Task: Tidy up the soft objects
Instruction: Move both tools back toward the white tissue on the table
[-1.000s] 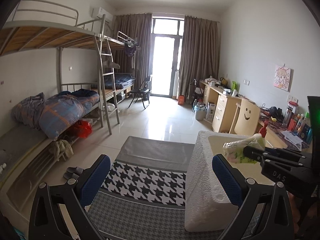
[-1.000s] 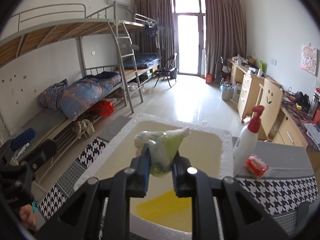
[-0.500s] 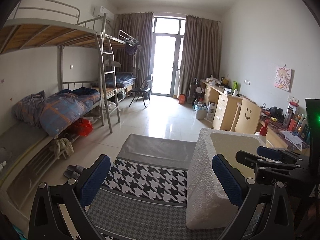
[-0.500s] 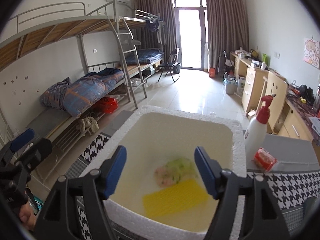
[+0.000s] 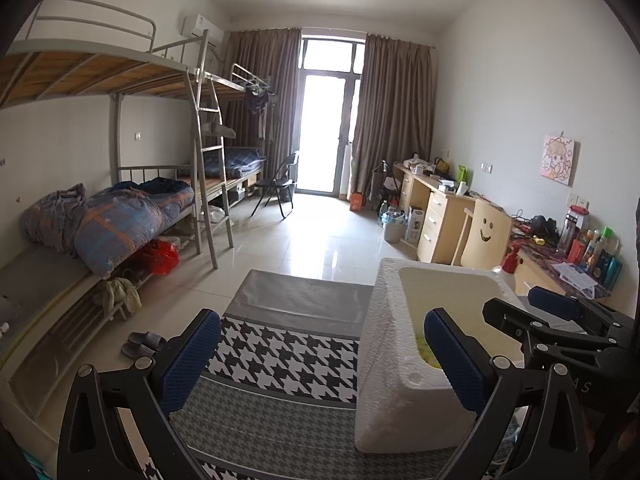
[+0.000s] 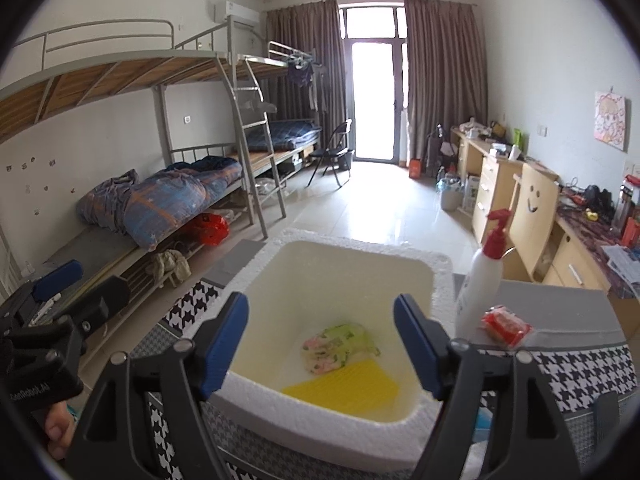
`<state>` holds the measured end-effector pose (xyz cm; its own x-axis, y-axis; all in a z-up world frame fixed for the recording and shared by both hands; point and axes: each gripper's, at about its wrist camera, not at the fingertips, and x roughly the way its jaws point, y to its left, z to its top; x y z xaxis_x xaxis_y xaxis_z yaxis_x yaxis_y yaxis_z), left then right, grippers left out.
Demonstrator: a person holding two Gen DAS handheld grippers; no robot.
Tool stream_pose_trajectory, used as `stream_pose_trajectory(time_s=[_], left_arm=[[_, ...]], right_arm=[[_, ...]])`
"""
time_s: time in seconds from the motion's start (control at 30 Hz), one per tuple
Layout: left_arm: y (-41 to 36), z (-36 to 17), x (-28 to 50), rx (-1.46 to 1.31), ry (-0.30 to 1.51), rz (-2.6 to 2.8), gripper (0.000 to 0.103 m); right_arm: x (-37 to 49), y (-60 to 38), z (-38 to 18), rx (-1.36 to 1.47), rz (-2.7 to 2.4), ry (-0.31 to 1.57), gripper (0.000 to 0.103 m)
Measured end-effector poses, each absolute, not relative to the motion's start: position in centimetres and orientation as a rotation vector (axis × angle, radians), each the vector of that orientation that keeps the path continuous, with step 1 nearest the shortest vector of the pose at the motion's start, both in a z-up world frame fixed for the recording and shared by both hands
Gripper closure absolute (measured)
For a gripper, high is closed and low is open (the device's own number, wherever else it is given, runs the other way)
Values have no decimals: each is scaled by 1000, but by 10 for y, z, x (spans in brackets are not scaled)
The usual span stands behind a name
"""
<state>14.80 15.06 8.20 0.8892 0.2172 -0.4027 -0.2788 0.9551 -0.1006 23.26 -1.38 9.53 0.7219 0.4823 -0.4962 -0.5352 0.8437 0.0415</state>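
Observation:
A white foam box (image 6: 360,240) stands on the houndstooth tablecloth (image 5: 280,360). Inside it lie a soft green-and-pink packet (image 6: 340,346) and a flat yellow cloth (image 6: 348,388). My right gripper (image 6: 320,308) hovers over the box's near rim. Its jaws are opening, with nothing between them, and the packet rests loose on the box floor beyond them. My left gripper (image 5: 322,320) is open and empty, to the left of the box (image 5: 384,340) and above the cloth. From the left wrist view the right gripper (image 5: 528,308) shows at the box's right side.
A white spray bottle with a red trigger (image 6: 480,284) and a small red packet (image 6: 506,324) stand right of the box. Beyond the table are a bunk bed (image 6: 160,200), a folding chair (image 6: 336,152) and a cluttered desk (image 6: 500,176).
My right gripper opened wide and let go of the green-and-pink packet, which dropped into the foam box beside the yellow cloth. The right gripper drew back slightly. The left gripper stayed put.

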Motion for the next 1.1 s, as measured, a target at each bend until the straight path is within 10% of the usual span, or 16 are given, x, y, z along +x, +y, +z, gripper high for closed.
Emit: stream_pose_trajectory(time_s=[0.97,1.1], left_arm=[[97,79,119,-139,381,141,1],[86,78,115,-130,375,119,1]], right_arm=[[181,-80,97,-36,430,391,22],[171,-93,96,-22,437,361,8]])
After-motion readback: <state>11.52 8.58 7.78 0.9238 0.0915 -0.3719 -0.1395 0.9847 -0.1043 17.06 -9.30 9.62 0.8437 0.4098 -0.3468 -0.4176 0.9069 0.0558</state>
